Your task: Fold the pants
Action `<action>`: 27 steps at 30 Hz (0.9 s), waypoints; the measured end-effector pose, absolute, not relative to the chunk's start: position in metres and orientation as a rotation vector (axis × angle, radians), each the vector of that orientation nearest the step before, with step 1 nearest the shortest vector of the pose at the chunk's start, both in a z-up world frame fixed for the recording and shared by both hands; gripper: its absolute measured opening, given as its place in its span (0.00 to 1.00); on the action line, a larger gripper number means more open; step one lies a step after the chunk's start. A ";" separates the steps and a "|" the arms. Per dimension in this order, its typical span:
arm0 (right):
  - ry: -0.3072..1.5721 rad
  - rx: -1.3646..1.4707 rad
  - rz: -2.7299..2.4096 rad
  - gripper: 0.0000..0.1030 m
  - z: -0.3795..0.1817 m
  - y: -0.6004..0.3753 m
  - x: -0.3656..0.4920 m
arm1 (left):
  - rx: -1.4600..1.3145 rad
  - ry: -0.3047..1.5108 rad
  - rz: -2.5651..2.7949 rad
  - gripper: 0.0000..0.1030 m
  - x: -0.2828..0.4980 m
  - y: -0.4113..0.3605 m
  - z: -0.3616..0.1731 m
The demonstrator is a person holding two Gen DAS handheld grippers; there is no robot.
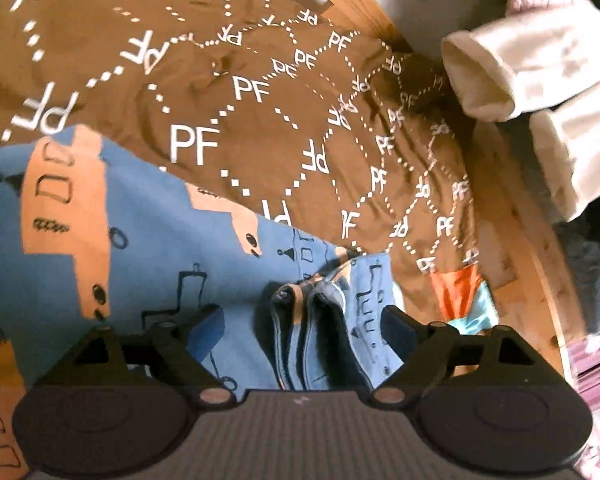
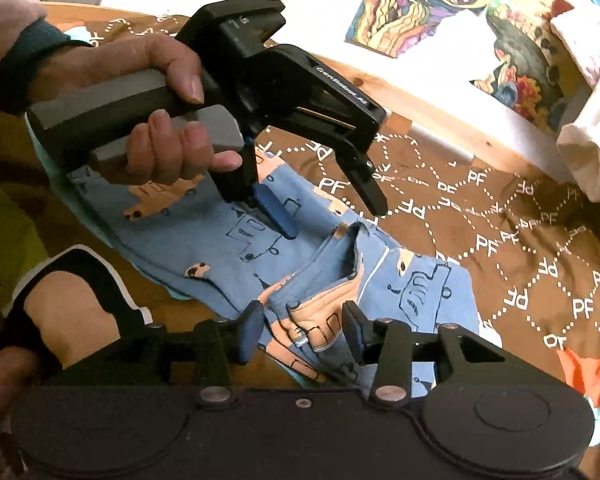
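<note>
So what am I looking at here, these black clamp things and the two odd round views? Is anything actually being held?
Each picture comes from a camera mounted on a hand-held two-fingered tool, looking forward along its fingers. There is no robot: a person grips one in each hand.

In the right wrist view, the right tool sits at the bottom, and the left hand holds the left tool above. In the left wrist view, the left tool is at the bottom.

Blue printed pants lie on a brown "PF" cloth covering a wooden table.

Both tools stand open over the bunched fabric edge; neither grips anything.
</note>
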State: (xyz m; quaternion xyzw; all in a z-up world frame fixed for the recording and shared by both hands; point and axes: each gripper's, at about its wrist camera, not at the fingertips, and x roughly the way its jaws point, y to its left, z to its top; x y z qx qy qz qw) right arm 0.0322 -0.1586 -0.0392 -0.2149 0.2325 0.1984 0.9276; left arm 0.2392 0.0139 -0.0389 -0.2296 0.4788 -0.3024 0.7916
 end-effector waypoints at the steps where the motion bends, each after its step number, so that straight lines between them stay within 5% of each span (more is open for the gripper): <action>1: 0.484 -0.434 0.403 0.42 -0.039 -0.158 0.033 | -0.478 1.032 -0.645 0.81 0.239 0.010 -0.038; 12: 0.535 -0.332 0.369 0.39 -0.032 -0.155 0.040 | -0.555 1.116 -0.515 0.45 0.248 0.014 -0.046; 15: 0.555 -0.338 0.352 0.32 -0.035 -0.152 0.043 | -0.568 1.138 -0.522 0.27 0.249 0.013 -0.050; 19: 0.541 -0.357 0.358 0.20 -0.034 -0.150 0.041 | -0.568 1.141 -0.521 0.19 0.248 0.012 -0.051; 27: 0.586 -0.243 0.355 0.15 -0.024 -0.161 0.044 | -0.515 1.109 -0.522 0.11 0.241 0.008 -0.035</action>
